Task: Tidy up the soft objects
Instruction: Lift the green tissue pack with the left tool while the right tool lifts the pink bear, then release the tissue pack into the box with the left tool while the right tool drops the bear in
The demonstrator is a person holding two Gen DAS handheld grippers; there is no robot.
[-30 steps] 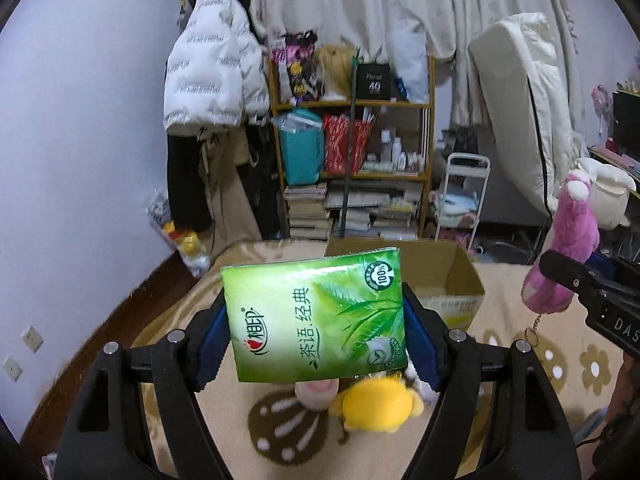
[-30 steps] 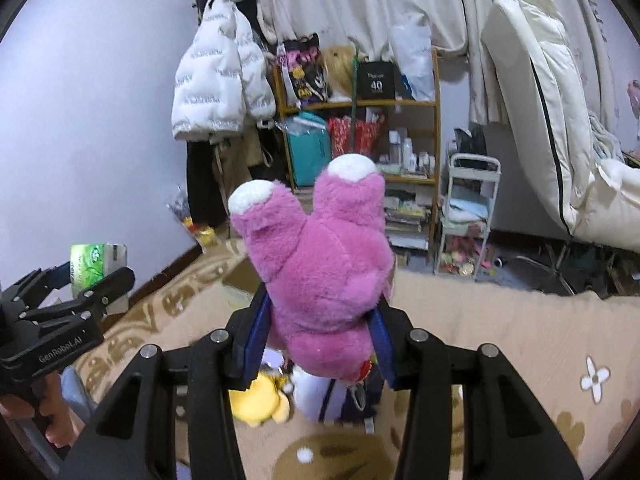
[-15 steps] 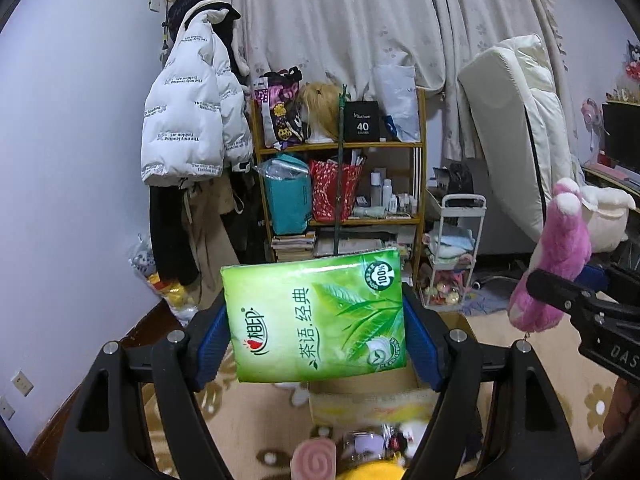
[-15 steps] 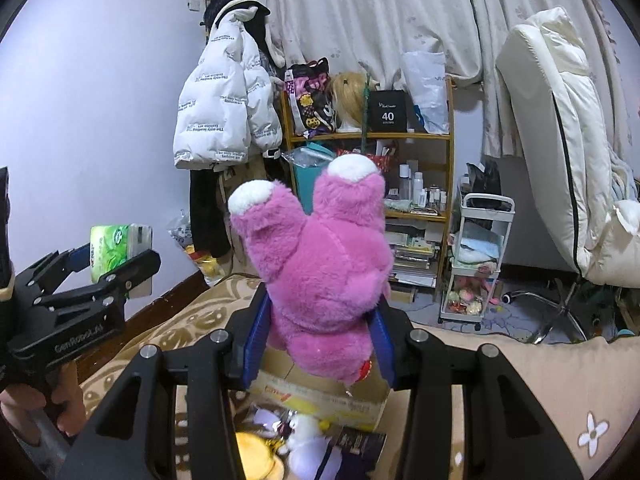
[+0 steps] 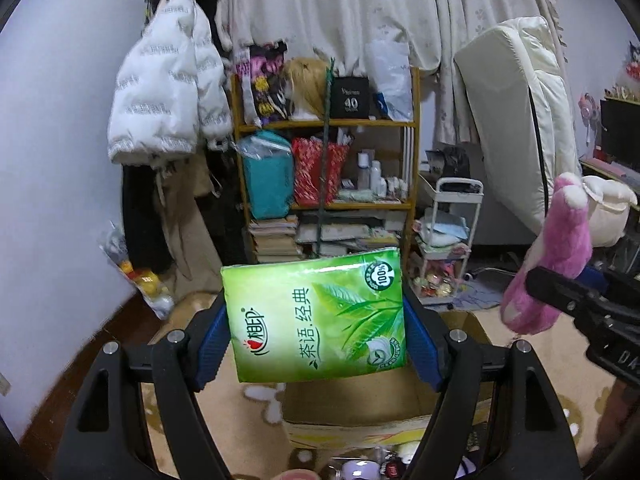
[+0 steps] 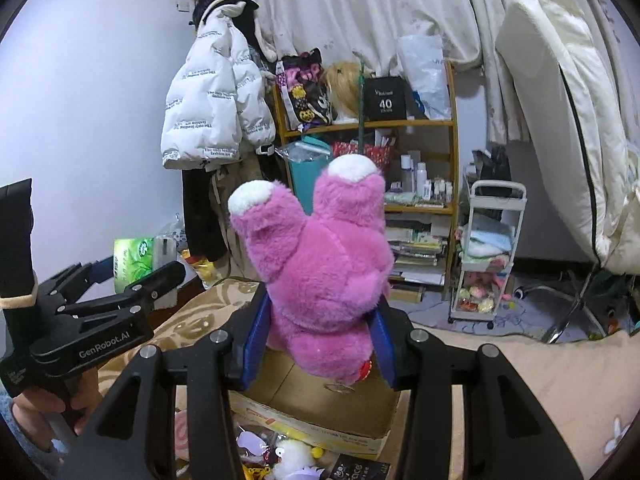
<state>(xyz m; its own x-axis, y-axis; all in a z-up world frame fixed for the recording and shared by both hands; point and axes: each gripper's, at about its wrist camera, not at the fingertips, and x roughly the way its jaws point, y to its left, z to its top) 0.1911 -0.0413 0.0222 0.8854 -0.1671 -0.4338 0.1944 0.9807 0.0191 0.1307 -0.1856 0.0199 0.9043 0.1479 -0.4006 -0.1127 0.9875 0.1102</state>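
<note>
My left gripper (image 5: 316,334) is shut on a green tissue pack (image 5: 316,316), its blue pads pressed on both short ends. The pack hangs above the open cardboard box (image 5: 384,420) on the beige blanket. My right gripper (image 6: 318,328) is shut on a pink plush bear (image 6: 320,276), held upside down with its white-soled feet up, also over the cardboard box (image 6: 320,404). From the left wrist view the pink plush bear (image 5: 554,256) shows at the right in the right gripper (image 5: 560,292). From the right wrist view the tissue pack (image 6: 134,260) shows at the left in the left gripper (image 6: 132,276).
Small plush toys and packets (image 6: 280,452) lie on the blanket in front of the box. Beyond stand a cluttered wooden shelf (image 5: 328,168), a white puffer jacket (image 5: 168,96) hanging on the wall, a white trolley (image 6: 488,256) and a leaning mattress (image 6: 568,112).
Both grippers have travelled forward across the blanket with their loads. The box, earlier beyond the pack, now lies right under both. The yellow plush has dropped out of the left wrist view.
</note>
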